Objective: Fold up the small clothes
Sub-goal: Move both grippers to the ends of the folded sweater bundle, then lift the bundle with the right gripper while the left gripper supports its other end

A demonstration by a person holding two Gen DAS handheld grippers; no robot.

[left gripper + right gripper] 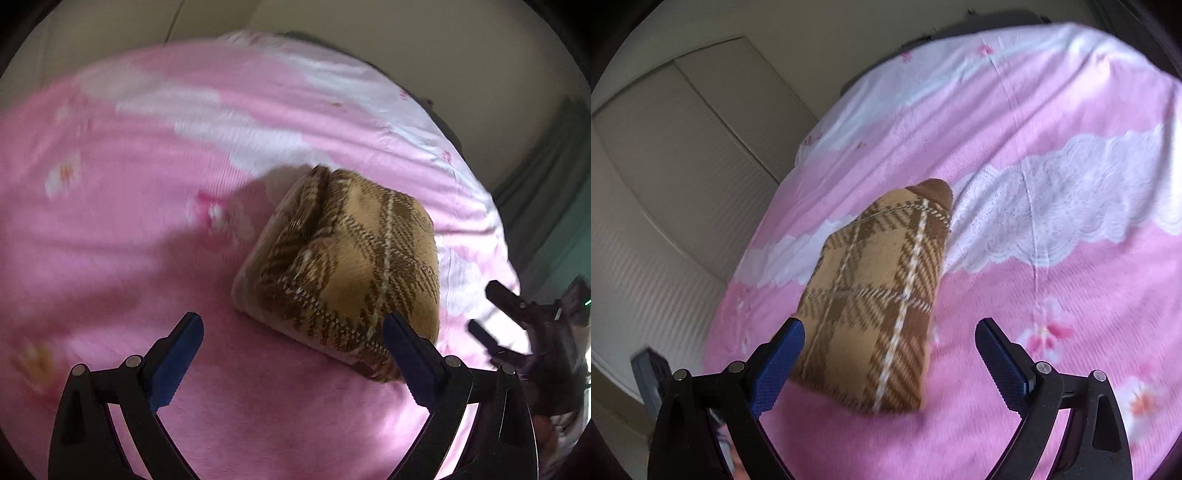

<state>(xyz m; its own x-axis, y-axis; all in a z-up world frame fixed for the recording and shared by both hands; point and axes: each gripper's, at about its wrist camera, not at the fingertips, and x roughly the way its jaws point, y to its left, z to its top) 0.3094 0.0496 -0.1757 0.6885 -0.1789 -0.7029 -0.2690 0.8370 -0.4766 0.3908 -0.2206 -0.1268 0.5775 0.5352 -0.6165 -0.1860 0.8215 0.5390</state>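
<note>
Pink bedsheet (1052,122): folded plaid garment (875,295) apparently lies lengthwise away from camera.

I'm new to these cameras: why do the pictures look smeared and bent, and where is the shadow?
Left wrist view: pink bedspread smeared by motion blur, a soft shadow left of the plaid garment. Right wrist view: sharper lace print, garment's near end blurred. Both: fisheye bulge, dark round rim.
</note>
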